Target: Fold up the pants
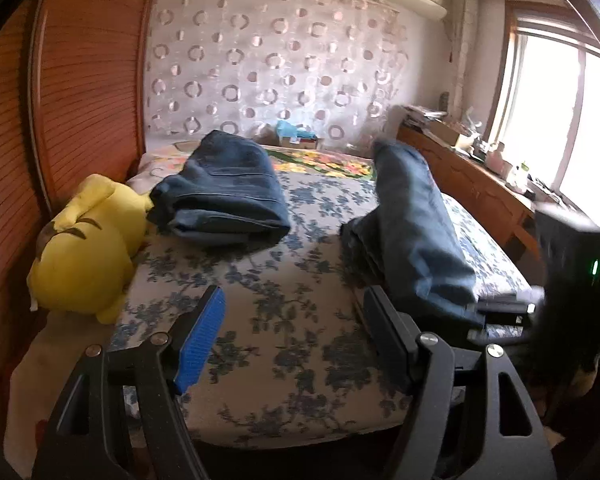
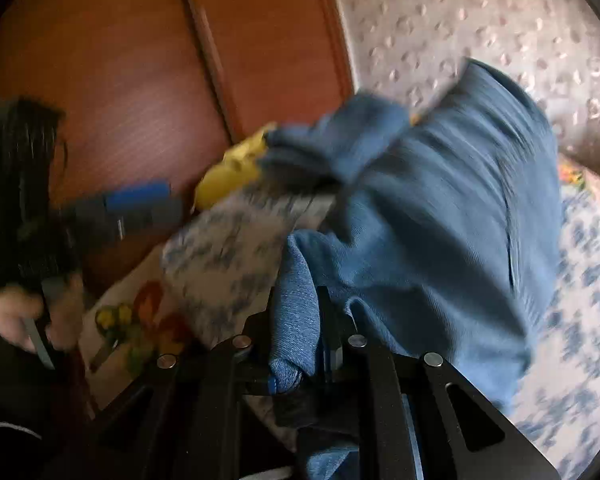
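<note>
Pants clamped in our right gripper, lifted over the bed.

Our right gripper is clenched on a fold of the blue denim at 6 o'clock in its view, with the rest of the cloth rising toward 1 o'clock, blurred. From the left wrist view, these pants hang at 3 o'clock above the floral bedspread. Our left gripper is released, its blue-padded fingers spread wide and holding nothing. 1 folded pair of jeans lies at 11 o'clock on the bed, touching a yellow plush toy at 9 o'clock beside the wooden wardrobe.
</note>
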